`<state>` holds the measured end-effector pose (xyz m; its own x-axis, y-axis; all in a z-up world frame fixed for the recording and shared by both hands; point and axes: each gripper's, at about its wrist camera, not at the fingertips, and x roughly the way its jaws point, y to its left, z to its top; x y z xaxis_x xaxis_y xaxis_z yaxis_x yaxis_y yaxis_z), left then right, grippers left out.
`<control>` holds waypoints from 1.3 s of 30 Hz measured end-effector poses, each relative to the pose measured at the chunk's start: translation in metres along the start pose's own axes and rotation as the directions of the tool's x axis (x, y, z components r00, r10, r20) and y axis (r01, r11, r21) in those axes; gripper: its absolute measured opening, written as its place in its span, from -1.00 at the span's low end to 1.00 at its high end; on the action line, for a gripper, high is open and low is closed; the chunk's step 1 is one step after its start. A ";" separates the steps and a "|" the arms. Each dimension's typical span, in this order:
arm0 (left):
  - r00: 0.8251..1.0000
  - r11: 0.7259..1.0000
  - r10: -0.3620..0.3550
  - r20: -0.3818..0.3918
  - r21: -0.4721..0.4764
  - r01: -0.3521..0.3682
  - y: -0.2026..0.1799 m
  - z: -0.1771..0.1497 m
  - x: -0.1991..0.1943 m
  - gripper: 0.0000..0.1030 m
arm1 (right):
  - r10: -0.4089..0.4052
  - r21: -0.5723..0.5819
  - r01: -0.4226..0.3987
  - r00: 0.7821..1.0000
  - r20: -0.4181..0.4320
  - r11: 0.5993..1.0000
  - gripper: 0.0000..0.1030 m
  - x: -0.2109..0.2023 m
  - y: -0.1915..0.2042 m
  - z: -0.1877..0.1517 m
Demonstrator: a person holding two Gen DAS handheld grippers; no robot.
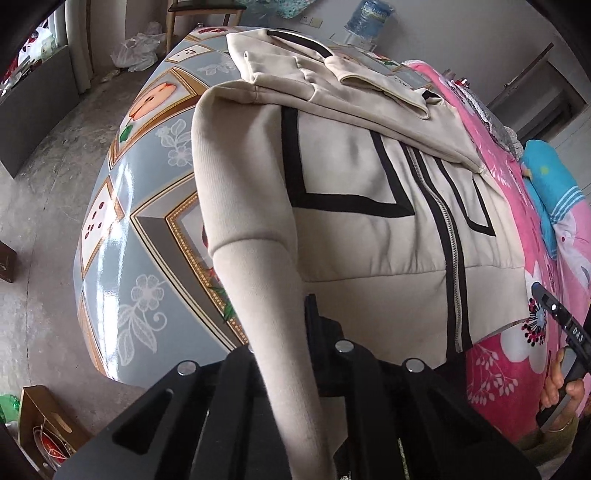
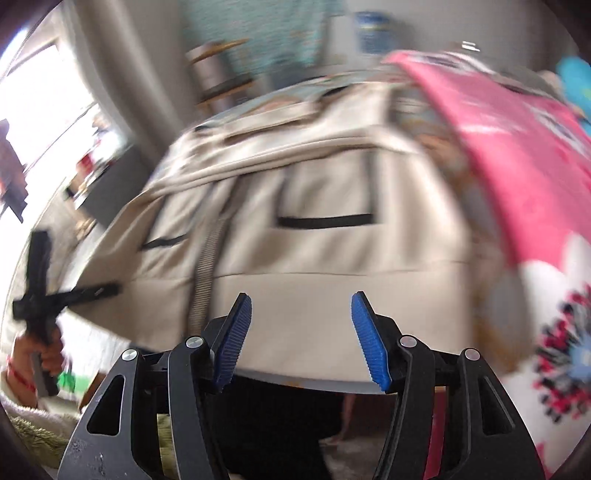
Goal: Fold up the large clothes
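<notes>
Left wrist view is showing the left gripper pinching the sleeve of the beige jacket lying on the table. Right gripper is gaping empty before the jacket's hem, beside a pink blanket.

I see a tabletop with a shiny blue cloth full of flowers and fruit pictures. A pink flowery blanket lies on its right side. White plastic bags sit on the grey floor, near a wooden chair.
</notes>
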<state>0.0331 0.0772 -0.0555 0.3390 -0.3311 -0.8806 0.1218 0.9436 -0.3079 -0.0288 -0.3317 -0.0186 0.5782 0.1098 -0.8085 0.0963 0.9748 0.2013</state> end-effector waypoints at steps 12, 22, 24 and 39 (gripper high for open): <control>0.999 0.999 0.036 0.002 0.015 -0.036 -0.005 -0.005 0.002 -0.83 | -0.045 0.073 0.052 0.995 -0.085 0.996 0.00 0.022 -0.053 -0.017; 1.000 1.000 0.004 -0.017 -0.003 -0.004 -0.001 -0.014 -0.004 -0.83 | 0.002 0.145 0.016 0.992 -0.122 0.989 -0.37 0.016 -0.056 -0.038; 1.000 1.000 -0.007 -0.019 -0.011 0.007 0.001 -0.017 -0.005 -0.83 | 0.012 0.171 0.010 0.992 -0.123 0.985 -0.45 0.015 -0.058 -0.039; 1.000 0.999 -0.029 -0.004 0.035 0.029 -0.007 -0.026 -0.020 -0.87 | 0.043 0.229 -0.029 0.998 -0.053 0.973 -0.89 -0.006 -0.051 -0.031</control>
<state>0.0009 0.0774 -0.0453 0.3319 -0.3579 -0.8728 0.1638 0.9330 -0.3204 -0.0623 -0.3764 -0.0407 0.5384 0.1612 -0.8271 0.2623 0.9007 0.3463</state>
